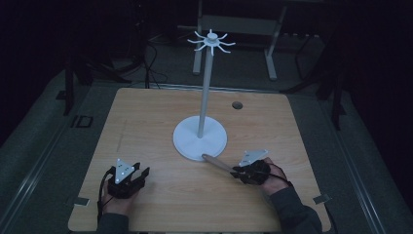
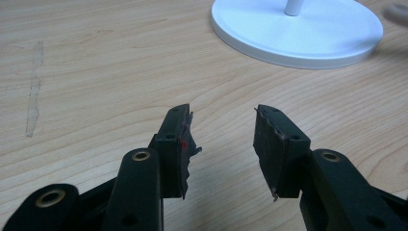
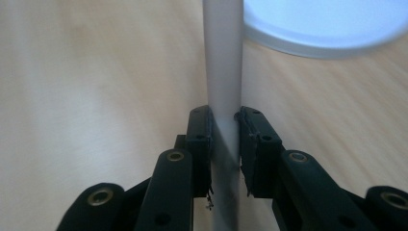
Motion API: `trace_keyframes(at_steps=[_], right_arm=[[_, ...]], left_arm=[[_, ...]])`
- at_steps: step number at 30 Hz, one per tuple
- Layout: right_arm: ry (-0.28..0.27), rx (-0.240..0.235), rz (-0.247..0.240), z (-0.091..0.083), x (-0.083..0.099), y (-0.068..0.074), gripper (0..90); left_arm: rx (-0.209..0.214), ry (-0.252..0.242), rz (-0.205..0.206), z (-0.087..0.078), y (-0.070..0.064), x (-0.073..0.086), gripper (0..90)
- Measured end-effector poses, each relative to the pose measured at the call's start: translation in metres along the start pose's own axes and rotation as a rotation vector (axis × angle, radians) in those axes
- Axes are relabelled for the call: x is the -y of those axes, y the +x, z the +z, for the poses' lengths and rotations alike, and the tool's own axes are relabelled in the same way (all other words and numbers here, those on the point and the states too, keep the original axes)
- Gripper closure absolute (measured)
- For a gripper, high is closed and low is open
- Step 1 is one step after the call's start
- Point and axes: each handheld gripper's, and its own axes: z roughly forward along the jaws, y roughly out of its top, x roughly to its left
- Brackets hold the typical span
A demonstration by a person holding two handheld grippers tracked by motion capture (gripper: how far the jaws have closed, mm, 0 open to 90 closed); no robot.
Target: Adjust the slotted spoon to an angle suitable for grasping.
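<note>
Biggest first: the wooden table (image 1: 146,126) carries the white stand (image 1: 200,138) near its centre, round base w/ a tall pole and a ring of hooked arms up top (image 1: 211,42). Nothing hangs on those arms yet, as far as the dim high view shows.

Your rod (image 1: 217,164) is the thing that matters. It lies low over the table just right of and in front of the stand's base, long axis running diagonally: far tip up-left, at or touching the base rim, near end down-right in your right gripper (image 1: 251,171). Can't tell if the tip rests on the rim or just beside it. It's a plain, smooth cylinder, pale in the right gripper view (image 3: 221,72) and tan in the high view; its tip is out of frame in the gripper view.

Right hand is clearly the nearer one, since it already has the rod. Jaws are clamped on it from both sides, pads flat against the shaft, grip well back from the far tip. Judgement: w/ so much rod ahead of the pads, the tip will swing wide on any wrist turn, so mind the base rim and pole.

Your left gripper (image 1: 127,179) sits at the table's front-left, well apart from the rod. In its own view the left gripper (image 2: 221,144) has jaws spread wide, nothing between them, worn pads, pointing toward the base.
</note>
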Motion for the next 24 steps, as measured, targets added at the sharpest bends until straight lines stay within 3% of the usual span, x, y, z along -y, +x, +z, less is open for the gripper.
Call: trace_keyframes(at_steps=[5, 12, 24], right_arm=[[0.038, 0.071, 0.093, 0.008, -0.002, -0.011, 75.3], [0.107, 0.066, 0.115, 0.015, -0.01, -0.016, 75.0], [0.241, 0.035, 0.057, 0.025, -0.025, -0.019, 70.4]], left_arm=[[-0.001, 0.001, -0.001, 0.0, 0.0, 0.0, 57.4], [0.003, 0.004, -0.003, 0.002, 0.0, 0.0, 57.4], [0.006, -0.001, 0.0, 0.002, 0.001, -0.001, 57.4]])
